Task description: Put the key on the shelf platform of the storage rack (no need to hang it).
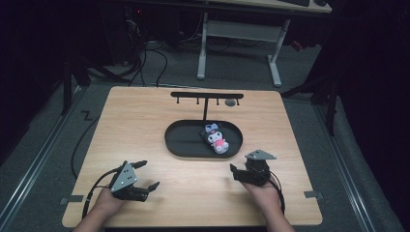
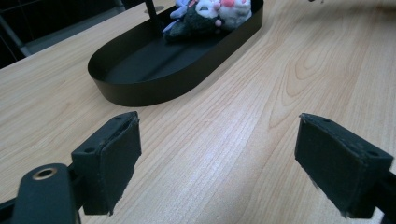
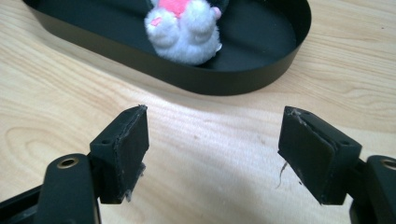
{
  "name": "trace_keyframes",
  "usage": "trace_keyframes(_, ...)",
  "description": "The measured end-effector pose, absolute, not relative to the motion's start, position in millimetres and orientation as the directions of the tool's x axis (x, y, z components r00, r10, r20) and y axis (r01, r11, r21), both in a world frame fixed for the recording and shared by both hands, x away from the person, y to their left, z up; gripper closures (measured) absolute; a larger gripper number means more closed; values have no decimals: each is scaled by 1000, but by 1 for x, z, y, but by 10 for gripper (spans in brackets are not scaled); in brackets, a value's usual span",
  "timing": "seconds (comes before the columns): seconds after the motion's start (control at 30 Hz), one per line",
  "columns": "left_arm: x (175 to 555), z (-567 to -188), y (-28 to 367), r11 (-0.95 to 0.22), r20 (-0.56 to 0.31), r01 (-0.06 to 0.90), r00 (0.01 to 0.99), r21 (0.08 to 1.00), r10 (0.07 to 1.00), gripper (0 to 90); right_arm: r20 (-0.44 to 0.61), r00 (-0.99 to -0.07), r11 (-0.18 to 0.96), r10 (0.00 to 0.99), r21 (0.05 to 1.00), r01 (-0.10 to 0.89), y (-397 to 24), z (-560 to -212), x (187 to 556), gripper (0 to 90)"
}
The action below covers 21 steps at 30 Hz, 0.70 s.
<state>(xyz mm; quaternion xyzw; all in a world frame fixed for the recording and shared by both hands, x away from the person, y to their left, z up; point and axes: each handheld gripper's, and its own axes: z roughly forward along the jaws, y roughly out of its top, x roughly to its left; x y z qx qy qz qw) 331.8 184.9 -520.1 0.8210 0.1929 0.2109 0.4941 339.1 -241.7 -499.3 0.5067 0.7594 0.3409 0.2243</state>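
A small plush toy [image 1: 215, 137] in black, white and pink lies in the right half of a black oval tray [image 1: 180, 140] at the middle of the wooden table. My left gripper [image 1: 148, 175] rests near the table's front left, open, with only bare wood between its jaws [image 2: 215, 140]. Held low in front of the tray's right end, my right gripper [image 1: 240, 172] is open too and holds nothing [image 3: 215, 135]. In the right gripper view, the plush [image 3: 184, 37] lies just beyond the tray wall [image 3: 224, 81]. The left gripper view has the plush [image 2: 210, 16] at the tray's [image 2: 154, 88] far end.
A black T-shaped stand [image 1: 207, 96] with small hooks rises behind the tray. The wooden table [image 1: 145, 125] sits on a grey floor, with cables at the left and a white desk frame [image 1: 239, 34] beyond.
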Motion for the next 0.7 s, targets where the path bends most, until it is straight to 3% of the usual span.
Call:
trace_keyframes(0.37, 331, -520, 185, -436, 159, 105, 835, 894, 527, 154, 63, -372, 156, 926, 834, 530, -258, -512, 281, 162)
trace_keyframes(0.7, 332, -520, 183, -446, 167, 106, 831, 889, 530, 154, 21, -350, 171, 937, 845, 507, -270, -513, 280, 158)
